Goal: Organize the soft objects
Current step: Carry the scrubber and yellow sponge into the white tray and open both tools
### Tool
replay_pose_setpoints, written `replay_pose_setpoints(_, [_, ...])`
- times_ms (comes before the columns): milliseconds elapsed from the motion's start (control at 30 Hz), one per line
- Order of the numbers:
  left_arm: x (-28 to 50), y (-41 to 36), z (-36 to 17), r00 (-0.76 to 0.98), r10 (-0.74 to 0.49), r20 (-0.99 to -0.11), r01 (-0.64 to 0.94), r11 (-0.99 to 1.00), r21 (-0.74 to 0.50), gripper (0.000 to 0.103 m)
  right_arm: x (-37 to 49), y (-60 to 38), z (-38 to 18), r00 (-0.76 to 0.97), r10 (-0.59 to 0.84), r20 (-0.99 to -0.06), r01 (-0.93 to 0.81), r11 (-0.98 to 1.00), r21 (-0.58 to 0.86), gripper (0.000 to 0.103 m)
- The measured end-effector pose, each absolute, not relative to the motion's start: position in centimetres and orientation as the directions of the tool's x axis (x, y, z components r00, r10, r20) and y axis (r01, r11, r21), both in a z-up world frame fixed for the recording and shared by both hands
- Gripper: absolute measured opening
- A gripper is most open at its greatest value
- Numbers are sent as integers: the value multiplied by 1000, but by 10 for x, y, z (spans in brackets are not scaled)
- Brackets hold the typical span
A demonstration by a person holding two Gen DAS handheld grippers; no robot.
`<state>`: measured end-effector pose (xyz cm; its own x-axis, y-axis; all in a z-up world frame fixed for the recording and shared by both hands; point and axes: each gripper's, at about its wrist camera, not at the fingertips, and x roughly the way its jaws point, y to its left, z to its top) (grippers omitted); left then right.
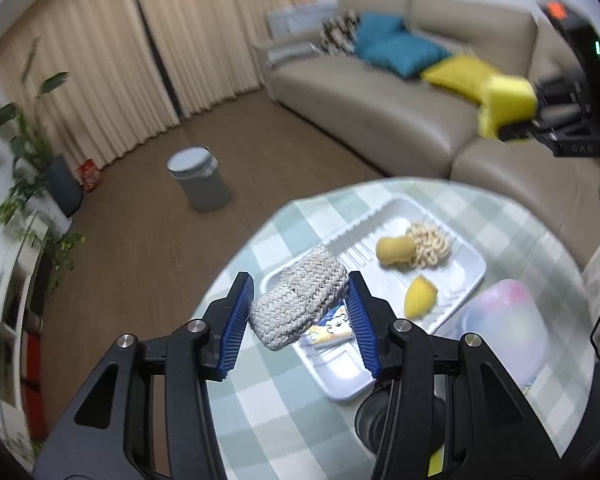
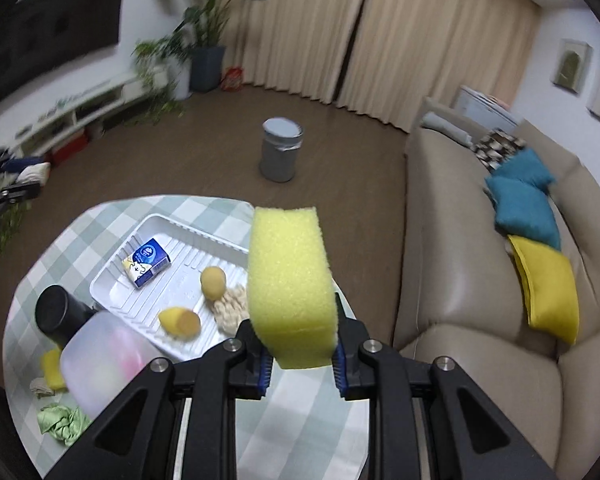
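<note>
Left gripper (image 1: pixel 297 312): blue ribbed pads clamped on grey woven rope scrubber pad (image 1: pixel 297 304), one pad each side, item held clear above the table. Jaws at moderate width, set by the pad's bulk.

Right gripper (image 2: pixel 297 354): closed tight on thick yellow foam sponge block (image 2: pixel 289 284); sponge stands up out of the jaws, lower end squeezed betw. the pads. Same sponge seen from left wrist cam at upper right (image 1: pixel 506 104), in front of the couch.

Round table w/ pale green-and-white check cloth (image 2: pixel 179 204) below both grippers. On it: white ribbed plastic tray (image 2: pixel 155 224). Tray contents:
- small blue-and-white printed carton (image 2: pixel 147 262), far-left part of tray in right wrist view
- round tan sponge ball (image 2: pixel 213 282), touching cream looped yarn scrubber (image 2: pixel 231 308)
- yellow wedge-shaped sponge piece (image 2: pixel 178 321), near edge of tray

Beside tray on cloth: translucent frosted plastic container (image 2: pixel 99 364), blurred; black cylinder (image 2: pixel 55 314) just behind it; crumpled green cloth (image 2: pixel 61 422) near table edge; small yellow sponge (image 2: pixel 51 368) and a beige scrap beside it, partly hidden.

Surroundings: beige leather couch (image 2: pixel 460 264) w/ teal and yellow cushions; grey lidded bin (image 2: pixel 281 150) on brown floor.
</note>
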<state>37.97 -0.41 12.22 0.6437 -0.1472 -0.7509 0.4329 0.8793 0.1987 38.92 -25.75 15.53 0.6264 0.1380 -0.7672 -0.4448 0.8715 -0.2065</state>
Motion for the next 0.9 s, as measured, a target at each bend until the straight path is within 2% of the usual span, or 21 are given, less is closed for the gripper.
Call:
replay_pose_setpoints(200, [416, -39, 75, 517, -113, -849, 515, 833, 203, 45, 433, -187, 116, 510, 135, -850, -586, 777, -228, 26])
replay_pose_setpoints(400, [435, -55, 39, 431, -95, -897, 544, 821, 175, 45, 451, -140, 58, 383, 105, -918, -681, 703, -204, 26])
replay_pose_setpoints(667, [449, -48, 10, 382, -74, -921, 523, 839, 150, 45, 466, -132, 5, 235, 98, -967, -702, 705, -100, 26])
replay_pose_setpoints(900, [454, -48, 3, 347, -104, -932, 510, 855, 94, 46, 466, -137, -2, 173, 128, -977, -696, 717, -29, 26])
